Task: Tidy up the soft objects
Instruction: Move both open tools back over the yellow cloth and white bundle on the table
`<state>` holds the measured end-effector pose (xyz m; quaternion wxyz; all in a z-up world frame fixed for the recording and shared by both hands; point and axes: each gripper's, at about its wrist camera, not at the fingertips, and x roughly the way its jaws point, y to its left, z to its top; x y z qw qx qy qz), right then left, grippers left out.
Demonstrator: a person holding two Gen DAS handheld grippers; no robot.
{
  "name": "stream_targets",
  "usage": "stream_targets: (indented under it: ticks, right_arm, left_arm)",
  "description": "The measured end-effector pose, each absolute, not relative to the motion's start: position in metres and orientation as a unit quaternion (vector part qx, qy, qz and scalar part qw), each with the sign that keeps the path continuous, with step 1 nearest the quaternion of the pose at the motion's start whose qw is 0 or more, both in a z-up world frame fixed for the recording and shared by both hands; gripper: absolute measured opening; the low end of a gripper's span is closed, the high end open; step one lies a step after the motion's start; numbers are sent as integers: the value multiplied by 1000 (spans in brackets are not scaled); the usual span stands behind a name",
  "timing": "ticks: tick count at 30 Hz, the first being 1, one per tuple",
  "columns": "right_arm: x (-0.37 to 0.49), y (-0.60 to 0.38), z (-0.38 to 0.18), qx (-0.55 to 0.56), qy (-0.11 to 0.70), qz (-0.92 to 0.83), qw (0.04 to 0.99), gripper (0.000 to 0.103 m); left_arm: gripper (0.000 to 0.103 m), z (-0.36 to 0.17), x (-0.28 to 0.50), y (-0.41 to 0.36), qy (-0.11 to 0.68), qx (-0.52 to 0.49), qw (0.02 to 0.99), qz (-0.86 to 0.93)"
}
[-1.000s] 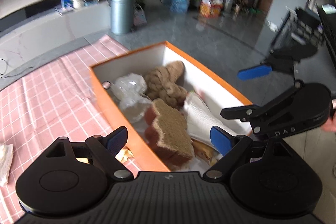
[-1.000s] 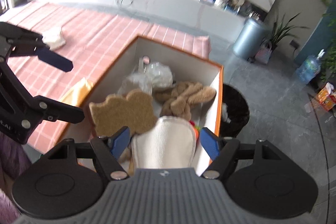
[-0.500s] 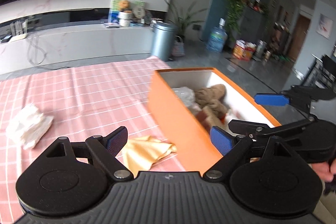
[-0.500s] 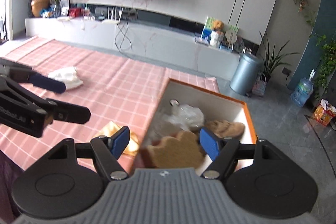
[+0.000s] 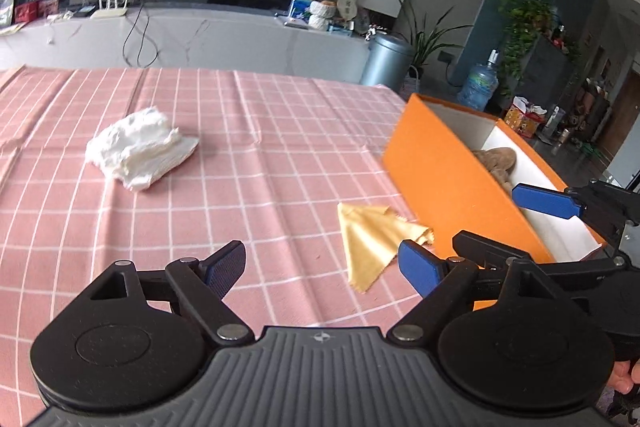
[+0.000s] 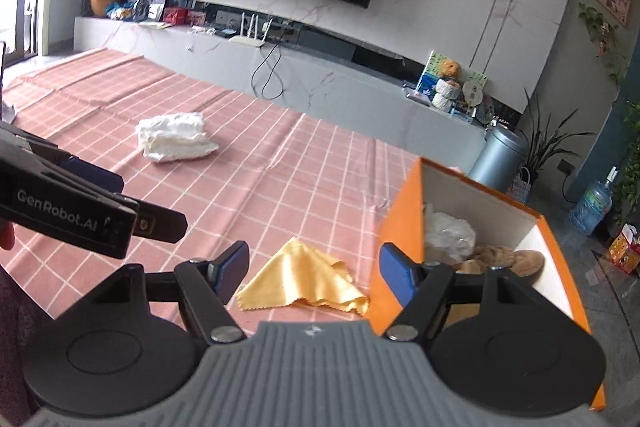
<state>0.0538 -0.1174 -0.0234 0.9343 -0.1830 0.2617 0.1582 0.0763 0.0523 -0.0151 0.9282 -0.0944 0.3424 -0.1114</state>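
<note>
A yellow cloth (image 5: 376, 239) lies on the pink checked tablecloth (image 5: 240, 163) just left of the orange box (image 5: 452, 179); it also shows in the right wrist view (image 6: 304, 285). A crumpled white cloth (image 5: 138, 147) lies farther left, also seen in the right wrist view (image 6: 176, 137). The orange box (image 6: 396, 239) holds a brown knitted item (image 6: 504, 257) and clear plastic (image 6: 448, 233). My left gripper (image 5: 322, 265) is open and empty above the tablecloth near the yellow cloth. My right gripper (image 6: 314, 267) is open and empty over the yellow cloth and the box's near corner.
The table's right edge lies beyond the box. A grey bin (image 5: 386, 61) and a water bottle (image 5: 478, 81) stand on the floor behind. A low white counter (image 6: 320, 75) runs along the far wall.
Both grippers have pulled back and swung left from over the box's inside. The tablecloth, yellow cloth and white cloth now fill the views. Both stayed open.
</note>
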Motion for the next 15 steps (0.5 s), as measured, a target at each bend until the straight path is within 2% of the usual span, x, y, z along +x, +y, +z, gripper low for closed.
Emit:
stream_targets:
  ticks: [8, 15]
  right_arm:
    - [80, -104, -53, -184, 304, 137, 924, 73]
    - [97, -95, -75, -193, 320, 116, 920, 86]
  left_arm:
    - [100, -41, 73, 75, 363, -110, 921, -92]
    - [100, -56, 78, 83, 378, -117, 915, -78]
